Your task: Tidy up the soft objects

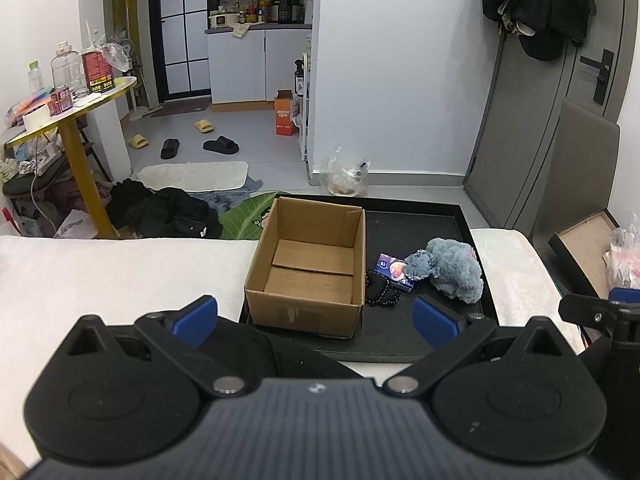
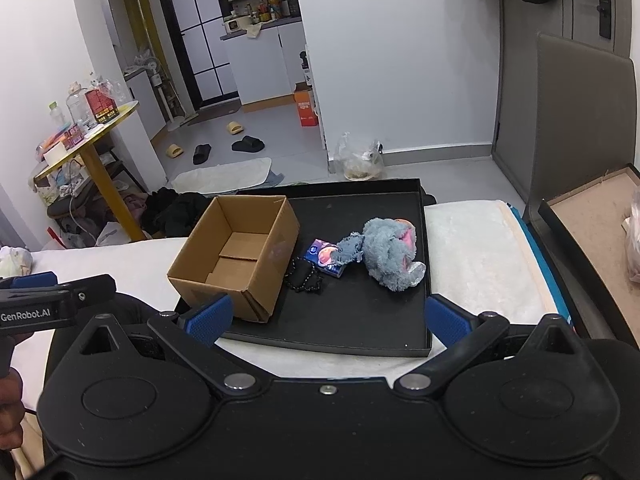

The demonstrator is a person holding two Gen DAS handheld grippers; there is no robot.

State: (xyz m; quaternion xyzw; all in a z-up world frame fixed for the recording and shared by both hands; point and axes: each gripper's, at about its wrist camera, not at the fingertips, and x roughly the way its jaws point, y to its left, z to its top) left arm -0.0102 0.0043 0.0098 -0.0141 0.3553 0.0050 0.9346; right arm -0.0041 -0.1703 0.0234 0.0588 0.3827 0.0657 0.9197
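The grey plush toy (image 2: 390, 252) lies on its side in the right half of the black tray (image 2: 360, 320), which sits on the white bed cover (image 2: 480, 248). Its head rests on a small colourful packet (image 2: 326, 256), and a black beaded item (image 2: 306, 276) lies just beside that, next to the empty cardboard box (image 2: 236, 256). Both the right tongs (image 2: 328, 318) and the left tongs (image 1: 316, 318) are wide apart and hold nothing. They hover over the near edge of the tray, so the toy is ahead of them, a little to the right. I think the step is to reach for the toy. Approach with the right tongs and close on the thick body, not on the thin ear, so it does not slip. Lift it clear before you move to the box, or the packet may be dragged along.
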